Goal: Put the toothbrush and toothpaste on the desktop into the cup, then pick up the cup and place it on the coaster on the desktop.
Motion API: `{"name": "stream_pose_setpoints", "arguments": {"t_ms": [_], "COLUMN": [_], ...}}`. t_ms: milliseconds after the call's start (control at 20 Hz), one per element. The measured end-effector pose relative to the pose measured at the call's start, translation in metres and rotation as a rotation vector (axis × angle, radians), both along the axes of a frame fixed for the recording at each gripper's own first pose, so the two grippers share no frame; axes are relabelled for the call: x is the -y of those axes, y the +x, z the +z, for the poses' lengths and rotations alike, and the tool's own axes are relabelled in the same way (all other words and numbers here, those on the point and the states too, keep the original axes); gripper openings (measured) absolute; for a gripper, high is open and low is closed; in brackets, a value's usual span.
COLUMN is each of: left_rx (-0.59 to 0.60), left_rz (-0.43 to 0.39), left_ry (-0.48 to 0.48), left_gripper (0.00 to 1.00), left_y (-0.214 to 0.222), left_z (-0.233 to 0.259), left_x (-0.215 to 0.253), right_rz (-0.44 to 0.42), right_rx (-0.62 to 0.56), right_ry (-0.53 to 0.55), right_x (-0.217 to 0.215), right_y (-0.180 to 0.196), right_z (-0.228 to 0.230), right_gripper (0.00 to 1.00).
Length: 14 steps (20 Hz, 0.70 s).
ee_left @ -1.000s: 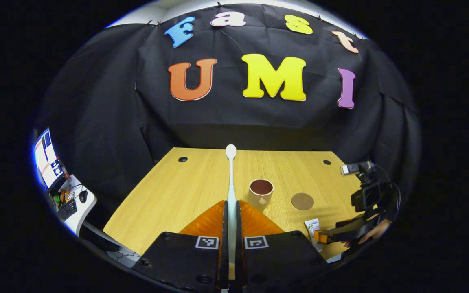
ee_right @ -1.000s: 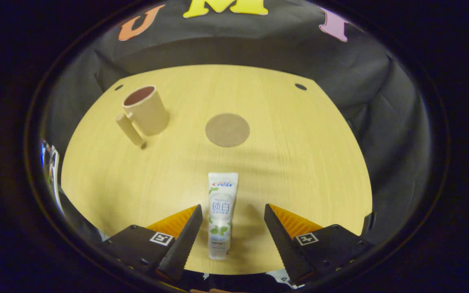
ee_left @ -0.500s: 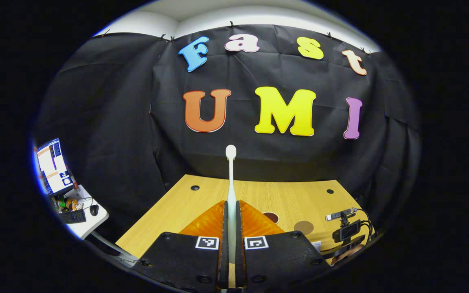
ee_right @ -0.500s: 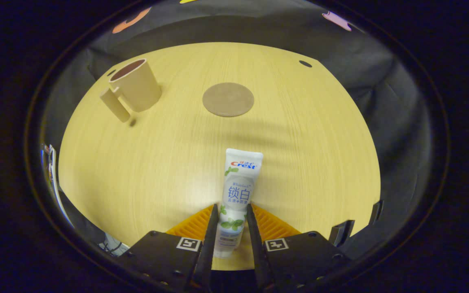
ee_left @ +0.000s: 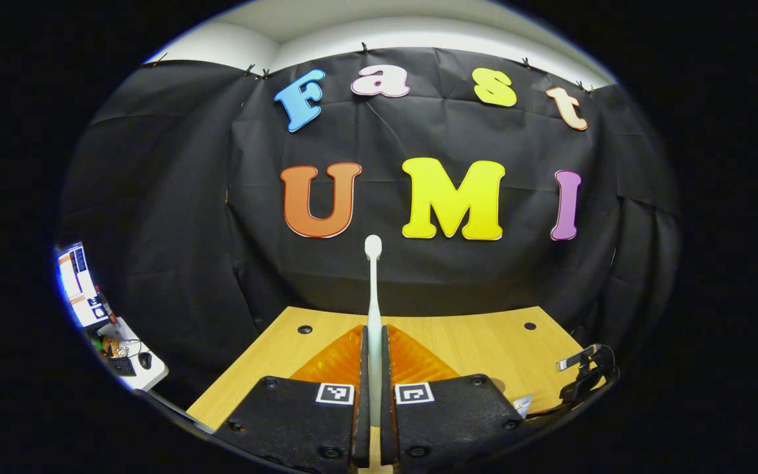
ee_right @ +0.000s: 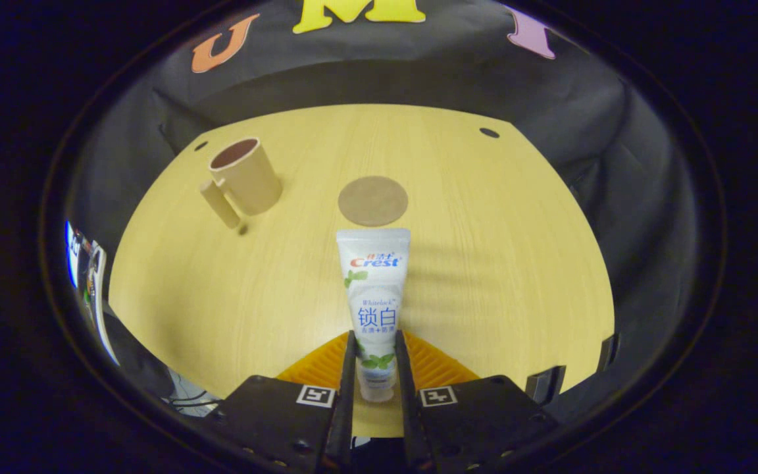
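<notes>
Toothpaste point(ee_right: 374, 296), a white tube with blue lettering and green leaves, sits pinched in the right gripper point(ee_right: 375, 368) above the desktop point(ee_right: 497, 263). Left gripper point(ee_left: 373, 388) is clamped on the slim white toothbrush point(ee_left: 373, 289). Tan cup point(ee_right: 245, 176) stands beside the round coaster point(ee_right: 373, 201).

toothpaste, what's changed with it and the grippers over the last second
The right gripper was open around the toothpaste lying on the desk; it closed on the tube and has lifted it, front end raised. The left gripper tilted upward with the toothbrush, so the wall now sits behind the brush head. Unchanged: the left grip on the toothbrush, the empty cup, the bare coaster.
</notes>
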<state>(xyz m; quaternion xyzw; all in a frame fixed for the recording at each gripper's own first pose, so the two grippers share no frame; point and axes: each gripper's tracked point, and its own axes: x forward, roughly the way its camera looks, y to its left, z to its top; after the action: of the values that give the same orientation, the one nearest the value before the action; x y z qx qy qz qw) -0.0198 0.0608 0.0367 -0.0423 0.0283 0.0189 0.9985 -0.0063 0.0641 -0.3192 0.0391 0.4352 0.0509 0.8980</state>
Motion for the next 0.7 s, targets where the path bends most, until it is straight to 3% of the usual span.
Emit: {"name": "stream_pose_setpoints", "arguments": {"t_ms": [150,250,300,350,700], "left_rx": [-0.015,-0.026,-0.030,-0.030,-0.040], "left_rz": [-0.028,-0.042,-0.050,-0.056,-0.085], "left_ry": [-0.027,-0.053,-0.061,-0.063,-0.045], "left_gripper": [0.09,0.09,0.09,0.09,0.09], "left_y": [0.018,0.028,0.033,0.037,0.050], "left_z": [-0.001,-0.002,-0.004,-0.003,-0.012], "left_x": [0.003,0.005,0.008,0.008,0.015], "right_rz": [-0.019,-0.012,-0.006,0.003,0.021], "right_rx": [0.245,0.366,0.382,0.389,0.227], "right_ry": [0.005,0.019,0.001,-0.002,-0.030], "right_x": [0.014,0.014,0.015,0.014,0.013], "right_y": [0.022,0.029,0.028,0.024,0.025], "right_z": [0.069,0.108,0.117,0.121,0.066], "right_gripper": [0.18,0.18,0.24,0.18,0.18]}}
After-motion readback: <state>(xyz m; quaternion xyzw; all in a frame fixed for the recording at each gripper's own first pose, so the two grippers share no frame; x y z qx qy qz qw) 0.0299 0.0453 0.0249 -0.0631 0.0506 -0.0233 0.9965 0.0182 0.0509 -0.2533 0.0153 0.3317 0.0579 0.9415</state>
